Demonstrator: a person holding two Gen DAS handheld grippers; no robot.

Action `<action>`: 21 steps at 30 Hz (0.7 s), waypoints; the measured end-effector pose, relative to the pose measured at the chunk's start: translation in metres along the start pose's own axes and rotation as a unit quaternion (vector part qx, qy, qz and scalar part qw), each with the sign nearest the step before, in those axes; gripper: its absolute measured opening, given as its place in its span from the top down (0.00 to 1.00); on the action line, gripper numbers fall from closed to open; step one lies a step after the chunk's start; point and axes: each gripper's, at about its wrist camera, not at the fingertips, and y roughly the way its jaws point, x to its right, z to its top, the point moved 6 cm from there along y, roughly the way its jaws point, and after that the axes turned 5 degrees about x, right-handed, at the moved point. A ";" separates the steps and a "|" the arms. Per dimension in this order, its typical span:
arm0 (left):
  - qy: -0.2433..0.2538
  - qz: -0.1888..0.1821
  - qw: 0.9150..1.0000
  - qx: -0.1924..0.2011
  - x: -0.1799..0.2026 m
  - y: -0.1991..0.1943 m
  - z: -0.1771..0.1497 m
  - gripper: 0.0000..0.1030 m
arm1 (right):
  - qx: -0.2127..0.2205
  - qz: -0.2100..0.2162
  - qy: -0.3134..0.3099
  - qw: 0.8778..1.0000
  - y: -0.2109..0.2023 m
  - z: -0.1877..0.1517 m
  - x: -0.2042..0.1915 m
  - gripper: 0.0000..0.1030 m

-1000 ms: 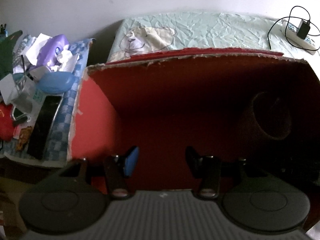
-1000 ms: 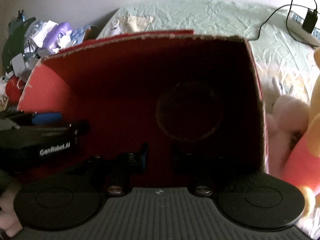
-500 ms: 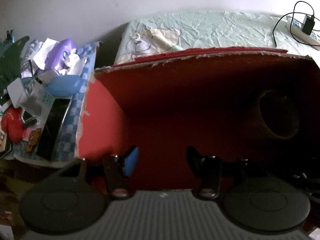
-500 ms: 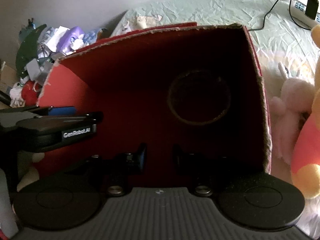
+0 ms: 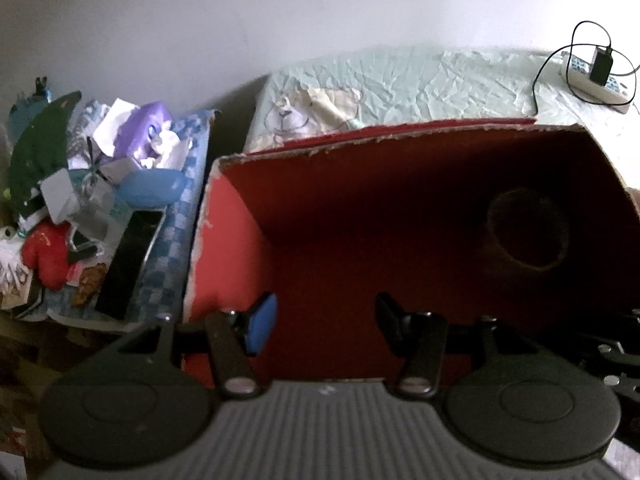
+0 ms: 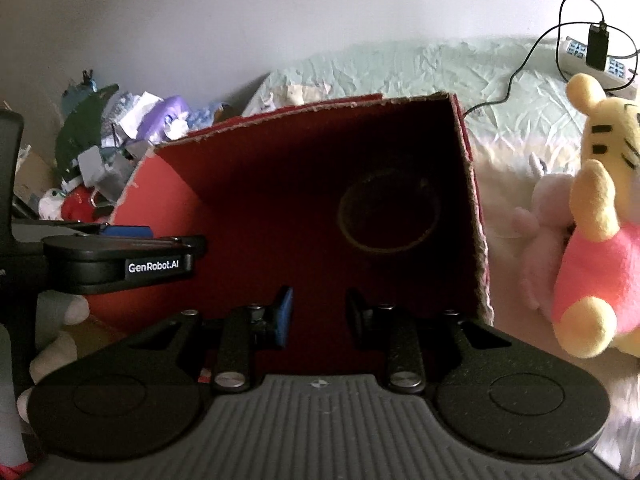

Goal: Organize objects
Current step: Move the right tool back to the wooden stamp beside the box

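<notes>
The red cardboard box (image 6: 304, 216) stands open on the bed (image 6: 404, 76), its mouth turned toward both cameras, its inside dark, with a round ring-like shape (image 6: 390, 216) on the back wall (a cutout or a printed circle, I cannot tell which). Nothing clearly lies inside it.

The right hand-held gripper (image 6: 318, 312) sits at the box's mouth with its jaws a moderate way apart and nothing between them. The left hand-held gripper (image 5: 326, 324) is beside it at the box's left side, jaws spread wider, also empty.

Just right of the box lie a yellow plush toy in a pink shirt (image 6: 596, 248) and a pale pink plush toy (image 6: 544, 232), pressed against each other. Left of the box is a heap of clutter (image 5: 100, 184) on a blue checked cloth (image 5: 176, 224). Beyond the box, a power strip with a charger (image 5: 596, 76) rests on the bed.

The likely step is fetching a toy for the box. The right gripper is nearest the plush toys; it should open wide, take the yellow toy by its body rather than a limb, and lift clear of the torn box edge before dropping it in.
</notes>
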 end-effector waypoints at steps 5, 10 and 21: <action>-0.002 0.005 1.000 0.017 0.003 -0.020 -0.003 0.45 | 0.024 0.010 0.004 1.000 -0.015 0.000 0.002 0.70; -0.005 0.006 1.000 0.030 0.005 -0.037 -0.007 0.45 | 0.038 0.028 0.000 0.999 -0.028 -0.003 0.004 0.70; 0.008 -0.034 0.996 0.077 0.000 -0.092 -0.038 0.45 | 0.073 0.135 0.017 0.988 -0.074 -0.013 0.012 0.70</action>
